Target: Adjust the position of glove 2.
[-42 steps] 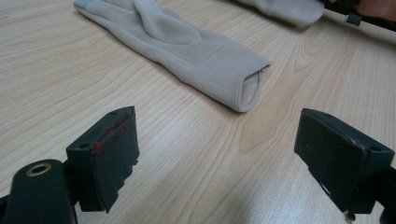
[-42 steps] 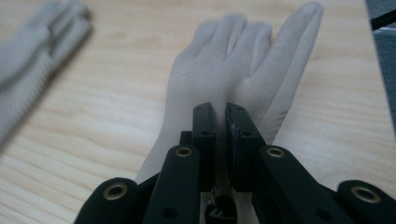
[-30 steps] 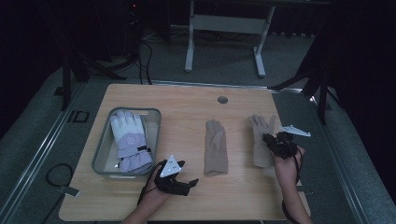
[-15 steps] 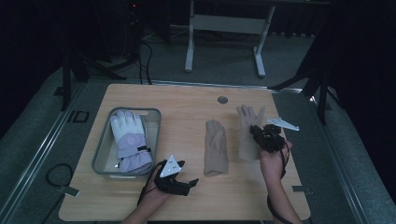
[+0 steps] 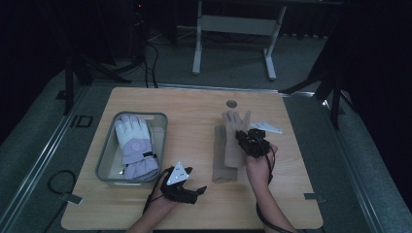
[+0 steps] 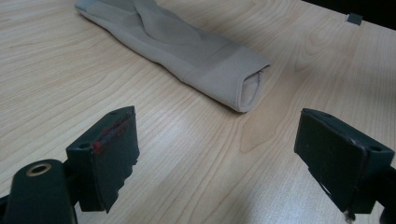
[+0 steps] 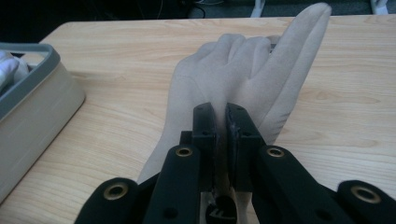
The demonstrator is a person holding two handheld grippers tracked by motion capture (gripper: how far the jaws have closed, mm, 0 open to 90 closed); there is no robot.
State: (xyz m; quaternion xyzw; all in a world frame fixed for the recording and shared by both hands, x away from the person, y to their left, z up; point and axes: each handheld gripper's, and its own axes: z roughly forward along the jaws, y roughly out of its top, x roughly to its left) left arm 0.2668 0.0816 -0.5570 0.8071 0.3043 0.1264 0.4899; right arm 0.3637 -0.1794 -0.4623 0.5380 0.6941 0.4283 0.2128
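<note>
High view shows the right gripper, clenched on a beige glove, having carried it from the table's right edge onto its mate mid-table — pairing looks near — while the left gripper waits released by the near edge.

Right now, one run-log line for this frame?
right claw: shut on beige glove, over second glove | left claw: open, empty | grey bin: white gloves

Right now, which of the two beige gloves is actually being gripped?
The right-hand beige glove, pinched in the shut right gripper and overlapping its twin. The other beige glove lies flat, untouched.
</note>
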